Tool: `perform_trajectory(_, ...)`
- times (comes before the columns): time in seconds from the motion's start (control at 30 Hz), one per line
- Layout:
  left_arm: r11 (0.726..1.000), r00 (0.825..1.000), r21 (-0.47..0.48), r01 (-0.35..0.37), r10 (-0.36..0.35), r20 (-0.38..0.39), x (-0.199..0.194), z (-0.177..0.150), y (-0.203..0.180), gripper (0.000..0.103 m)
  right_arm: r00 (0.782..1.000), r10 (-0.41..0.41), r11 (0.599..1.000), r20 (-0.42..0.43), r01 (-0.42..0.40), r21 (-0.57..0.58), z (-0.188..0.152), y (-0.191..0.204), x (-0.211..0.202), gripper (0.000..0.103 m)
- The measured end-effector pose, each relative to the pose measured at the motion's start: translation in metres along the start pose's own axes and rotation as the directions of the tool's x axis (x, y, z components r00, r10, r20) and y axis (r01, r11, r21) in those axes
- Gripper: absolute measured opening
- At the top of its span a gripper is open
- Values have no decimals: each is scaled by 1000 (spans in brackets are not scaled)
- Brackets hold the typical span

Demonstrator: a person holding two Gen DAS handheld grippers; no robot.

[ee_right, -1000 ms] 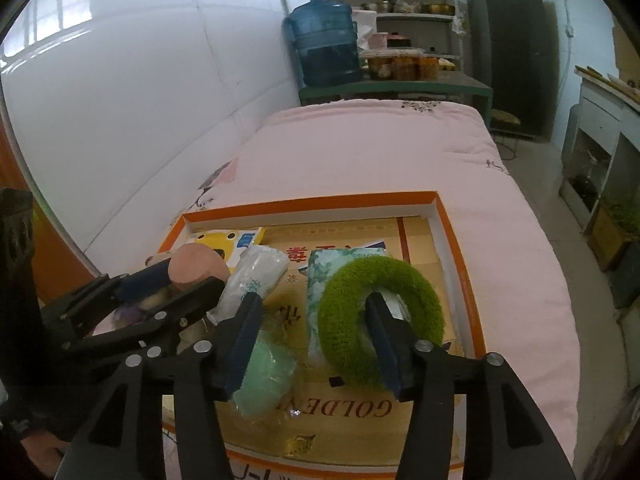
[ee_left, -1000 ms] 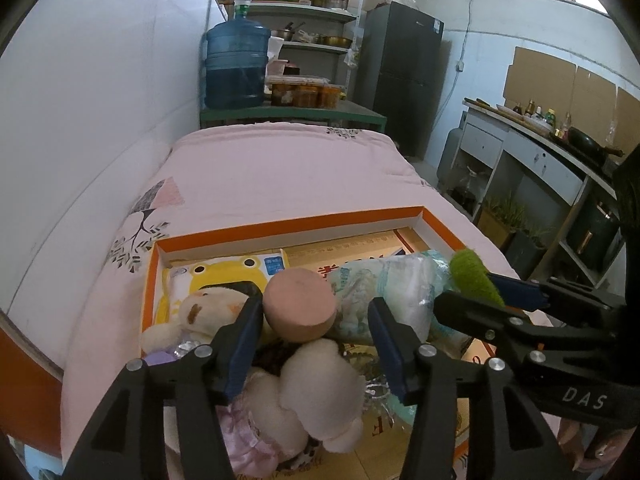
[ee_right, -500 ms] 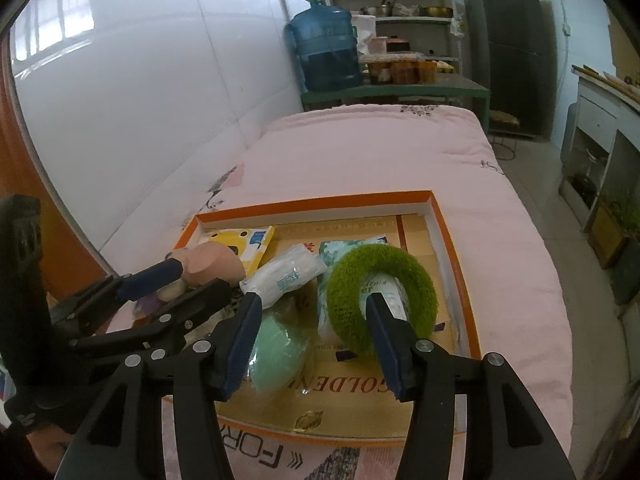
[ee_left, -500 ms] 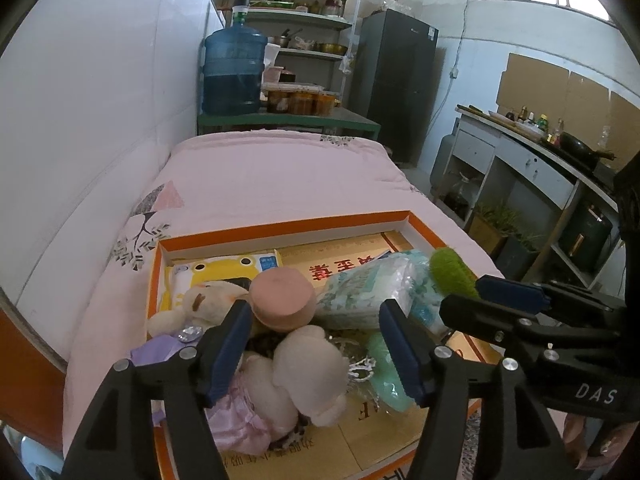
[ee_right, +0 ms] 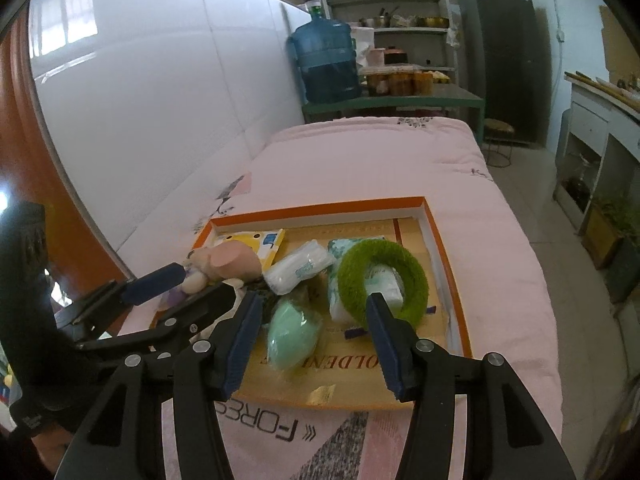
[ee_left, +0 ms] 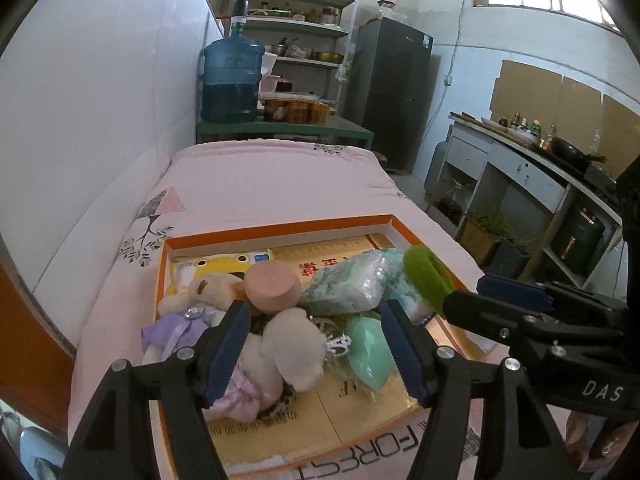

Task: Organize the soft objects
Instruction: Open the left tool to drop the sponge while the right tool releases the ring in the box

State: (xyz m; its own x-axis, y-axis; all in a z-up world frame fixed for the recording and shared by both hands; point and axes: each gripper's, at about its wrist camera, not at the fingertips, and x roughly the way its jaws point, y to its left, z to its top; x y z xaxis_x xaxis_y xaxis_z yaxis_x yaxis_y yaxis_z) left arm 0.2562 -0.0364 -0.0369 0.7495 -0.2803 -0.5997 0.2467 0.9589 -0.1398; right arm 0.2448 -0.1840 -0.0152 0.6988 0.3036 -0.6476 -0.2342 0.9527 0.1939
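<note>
Both wrist views angled down, near, sharing orange tray (ee_left: 276,229) (ee_right: 320,206).

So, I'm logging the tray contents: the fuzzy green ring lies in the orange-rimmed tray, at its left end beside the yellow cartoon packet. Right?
Not quite. The fuzzy green ring lies toward the right end of the orange-rimmed tray; the yellow cartoon packet is at the far left. The right wrist view shows it.

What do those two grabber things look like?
Both the left gripper and the right gripper are black frames with silver screws and two fingers with ribbed dark blue pads. White letters, DAS, are printed on the right one's side.
</note>
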Motion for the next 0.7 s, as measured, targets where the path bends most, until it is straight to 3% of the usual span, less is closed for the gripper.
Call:
perform_trajectory(0.23, 1000, 1000, 11, 9, -9, 20, -19, -6, -8, 67, 1000, -20, 1000, 21, 20, -11, -15, 7, -23, 56)
perform_trajectory(0.43, 1000, 999, 13, 18, -19, 42, -38, -13, -15, 68, 997, -53, 998, 50, 54, -15, -30, 13, -47, 63)
perform_trajectory(0.7, 999, 997, 25, 24, -26, 68, -66, -23, -25, 68, 996, -44, 999, 80, 43, 16, -44, 20, -79, 63)
